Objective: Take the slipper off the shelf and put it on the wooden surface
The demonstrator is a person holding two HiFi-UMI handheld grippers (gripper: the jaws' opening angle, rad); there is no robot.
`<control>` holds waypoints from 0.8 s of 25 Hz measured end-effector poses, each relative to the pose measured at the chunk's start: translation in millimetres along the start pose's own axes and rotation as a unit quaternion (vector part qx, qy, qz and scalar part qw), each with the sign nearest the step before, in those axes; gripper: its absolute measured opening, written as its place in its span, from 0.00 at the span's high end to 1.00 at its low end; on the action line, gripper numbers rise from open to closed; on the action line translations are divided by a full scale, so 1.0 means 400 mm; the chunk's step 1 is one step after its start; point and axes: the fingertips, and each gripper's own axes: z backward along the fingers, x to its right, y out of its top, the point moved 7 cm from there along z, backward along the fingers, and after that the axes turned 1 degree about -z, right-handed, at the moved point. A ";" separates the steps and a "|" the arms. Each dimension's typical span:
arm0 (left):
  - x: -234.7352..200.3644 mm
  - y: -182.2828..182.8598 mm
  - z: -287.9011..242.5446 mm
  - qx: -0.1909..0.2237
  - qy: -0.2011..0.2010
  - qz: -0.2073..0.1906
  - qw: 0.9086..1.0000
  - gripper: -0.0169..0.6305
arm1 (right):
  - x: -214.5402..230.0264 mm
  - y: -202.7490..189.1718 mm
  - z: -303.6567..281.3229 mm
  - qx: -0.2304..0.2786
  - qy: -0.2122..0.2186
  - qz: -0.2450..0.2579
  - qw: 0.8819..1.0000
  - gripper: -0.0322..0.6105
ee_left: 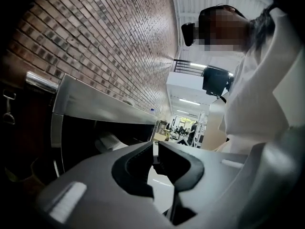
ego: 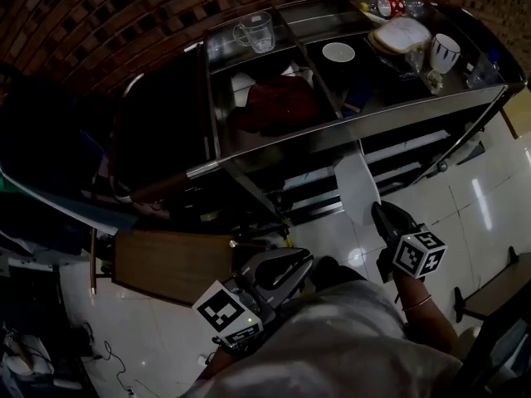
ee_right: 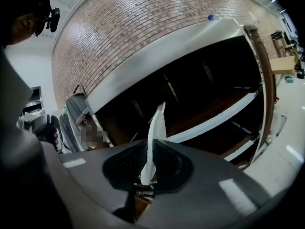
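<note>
My left tongs (ego: pixel 286 264) sit closest to me, at about six o'clock in the head view, held low by my body. In the left gripper view (ee_left: pixel 155 151) their jaws are drawn narrow, the tips almost touching, with nothing between them. At about four o'clock my right tongs (ego: pixel 380 210) are clamped on the white slipper (ego: pixel 357 185). In the right gripper view (ee_right: pixel 151 149) I see it edge-on, a thin pale strip (ee_right: pixel 156 128) pinched between the two pads and sticking up past them. The slipper hangs in the air over the white tiled floor (ego: pixel 332 230), just in front of the metal shelf (ego: pixel 348 127) and clear of it. The wooden surface (ego: pixel 170 264) lies at about eight o'clock, well apart from the slipper and just beside my left tongs. Farther off, toward twelve o'clock, the shelf's top level carries a glass mug (ego: pixel 255 31), a white plate (ego: pixel 338 52) and a striped cup (ego: pixel 444 52), with a dark red cloth (ego: pixel 282 102) lying lower down. A brick wall (ego: pixel 124 15) rises behind it all.
</note>
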 end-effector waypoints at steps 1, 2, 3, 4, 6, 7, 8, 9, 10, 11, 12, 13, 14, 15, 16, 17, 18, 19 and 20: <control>0.016 -0.004 0.023 -0.003 -0.003 0.001 1.000 0.92 | -0.021 -0.015 0.022 0.002 -0.005 0.000 1.000 0.90; 0.032 -0.009 0.049 -0.004 -0.006 0.002 1.000 0.92 | -0.044 -0.032 0.044 0.005 -0.010 -0.001 1.000 0.90; 0.048 -0.014 0.077 -0.004 -0.010 0.001 1.000 0.92 | -0.070 -0.051 0.066 0.007 -0.014 -0.001 1.000 0.90; 0.063 -0.020 0.108 -0.004 -0.014 -0.001 1.000 0.92 | -0.097 -0.071 0.088 0.009 -0.017 -0.002 1.000 0.90; 0.089 -0.030 0.176 -0.003 -0.017 -0.008 1.000 0.92 | -0.153 -0.116 0.129 0.014 -0.024 -0.005 1.000 0.90; 0.100 -0.034 0.213 -0.003 -0.017 -0.010 1.000 0.92 | -0.181 -0.139 0.148 0.018 -0.026 -0.008 0.999 0.90; 0.110 -0.040 0.251 -0.002 -0.016 -0.010 1.000 0.92 | -0.208 -0.165 0.166 0.022 -0.028 -0.011 0.999 0.90; 0.121 -0.047 0.288 -0.002 -0.016 -0.009 1.000 0.92 | -0.237 -0.192 0.184 0.027 -0.030 -0.013 0.999 0.90; 0.133 -0.057 0.323 -0.002 -0.018 -0.006 1.000 0.92 | -0.267 -0.220 0.203 0.032 -0.031 -0.016 0.999 0.90; 0.148 -0.071 0.354 -0.005 -0.023 0.000 1.000 0.92 | -0.298 -0.250 0.226 0.036 -0.034 -0.019 0.999 0.90; 0.165 -0.087 0.383 -0.010 -0.030 0.005 0.999 0.92 | -0.328 -0.279 0.251 0.040 -0.036 -0.022 0.998 0.90; 0.181 -0.103 0.410 -0.018 -0.038 0.007 0.999 0.92 | -0.358 -0.306 0.276 0.043 -0.037 -0.026 0.998 0.90; 0.195 -0.118 0.435 -0.028 -0.045 0.007 0.999 0.92 | -0.387 -0.330 0.300 0.046 -0.037 -0.031 0.998 0.90; 0.208 -0.130 0.459 -0.037 -0.050 0.006 0.998 0.92 | -0.414 -0.350 0.323 0.048 -0.036 -0.035 0.998 0.90; 0.220 -0.138 0.481 -0.041 -0.053 0.006 0.998 0.92 | -0.439 -0.365 0.347 0.050 -0.036 -0.035 0.997 0.90; 0.233 -0.144 0.500 -0.042 -0.055 0.007 0.998 0.92 | -0.460 -0.374 0.371 0.053 -0.036 -0.032 0.997 0.90; 0.246 -0.147 0.513 -0.041 -0.055 0.006 0.998 0.92 | -0.478 -0.377 0.395 0.058 -0.037 -0.028 0.997 0.90; 0.261 -0.149 0.522 -0.040 -0.055 0.004 0.998 0.92 | -0.492 -0.378 0.419 0.066 -0.036 -0.025 0.997 0.90; 0.277 -0.149 0.525 -0.038 -0.055 -0.001 0.998 0.92 | -0.503 -0.378 0.442 0.075 -0.036 -0.023 0.996 0.90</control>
